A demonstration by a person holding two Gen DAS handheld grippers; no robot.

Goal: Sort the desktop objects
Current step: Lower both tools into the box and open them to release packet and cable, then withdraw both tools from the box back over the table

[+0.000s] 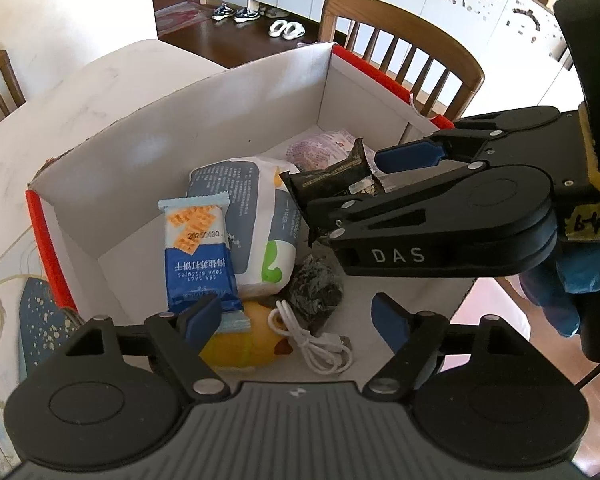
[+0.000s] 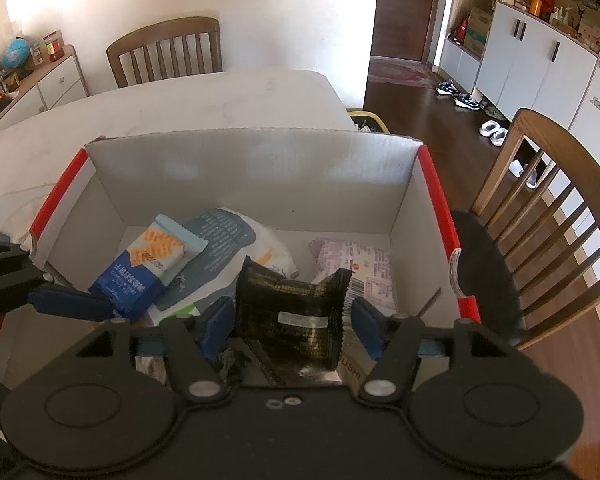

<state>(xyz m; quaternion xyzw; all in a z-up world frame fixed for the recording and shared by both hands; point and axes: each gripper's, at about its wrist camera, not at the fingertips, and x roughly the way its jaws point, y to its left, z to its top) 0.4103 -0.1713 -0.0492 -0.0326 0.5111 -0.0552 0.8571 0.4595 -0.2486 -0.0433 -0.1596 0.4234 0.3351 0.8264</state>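
Left wrist view looks down into a white cardboard box (image 1: 188,120) with red edges, standing on a pale table (image 1: 100,68). Near the lens the left gripper (image 1: 296,322) has its 2 blue pads spread wide with nothing pinched between them; the left pad lies against the blue biscuit packet (image 1: 198,248), though whether it presses on it cannot be told. Below that packet sits a yellow toy (image 1: 240,340), and at 3 o'clock from the toy a coiled white cable (image 1: 316,336). A white and grey paper pack (image 1: 260,216) lies in the box's middle, with a dark crumpled bag (image 1: 316,288) at about 5 o'clock from it and a pink packet (image 1: 324,146) at 1 o'clock. Entering from 3 o'clock, the right gripper (image 1: 364,188) reaches over the box with a black snack packet (image 1: 332,178) between its fingers. Right wrist view shows that black packet (image 2: 296,312) standing upright between the 2 blue pads (image 2: 364,328), which sit partly apart with a narrow gap on each side, so the packet is loose rather than squeezed. Beyond the box stand 2 wooden chairs (image 2: 168,48), 1 at 12 o'clock and 1 at 3 o'clock.
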